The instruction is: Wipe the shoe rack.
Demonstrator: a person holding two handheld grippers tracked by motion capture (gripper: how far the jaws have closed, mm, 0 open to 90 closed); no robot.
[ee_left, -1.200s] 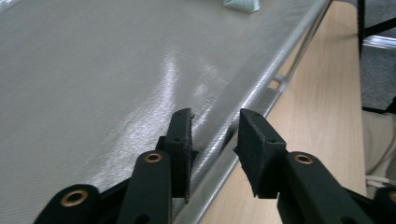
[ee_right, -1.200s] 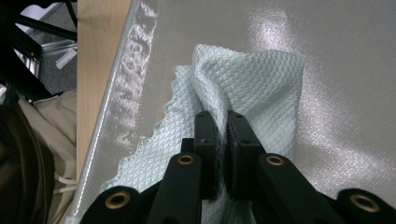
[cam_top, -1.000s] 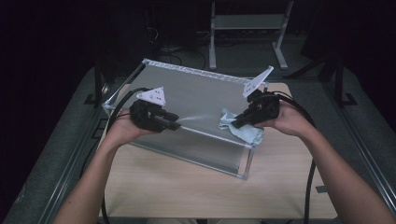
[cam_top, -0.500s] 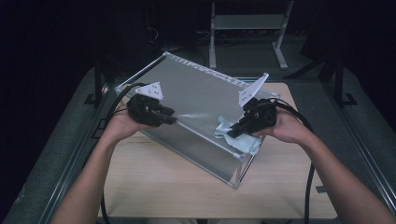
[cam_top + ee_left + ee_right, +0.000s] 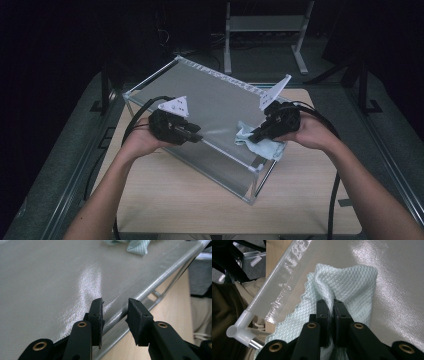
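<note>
A box frame with a grey shiny cover [image 5: 210, 100] stands askew on the wooden table [image 5: 175, 210]. My left gripper [image 5: 197, 137] straddles the box's near-left top edge; in the left gripper view its jaws [image 5: 115, 302] are closed on that edge rail [image 5: 150, 287], one pad on the cover [image 5: 50, 277]. My right gripper [image 5: 252, 136] is shut on a pale green waffle cloth [image 5: 265, 149] that lies on the cover near the box's right corner. The right gripper view shows the pads [image 5: 331, 302] pinching a fold of the cloth [image 5: 352, 282] against the cover [image 5: 399, 290].
A white plastic corner joint [image 5: 239, 325] ends the box's rail. Dark rails [image 5: 107, 90] flank the table, and a metal stand [image 5: 262, 30] rises behind it. Black cables [image 5: 332, 165] trail from both grippers.
The box has swung clockwise on the table, its near right corner coming toward the person. Both grippers stayed on it, the cloth still pinched.
</note>
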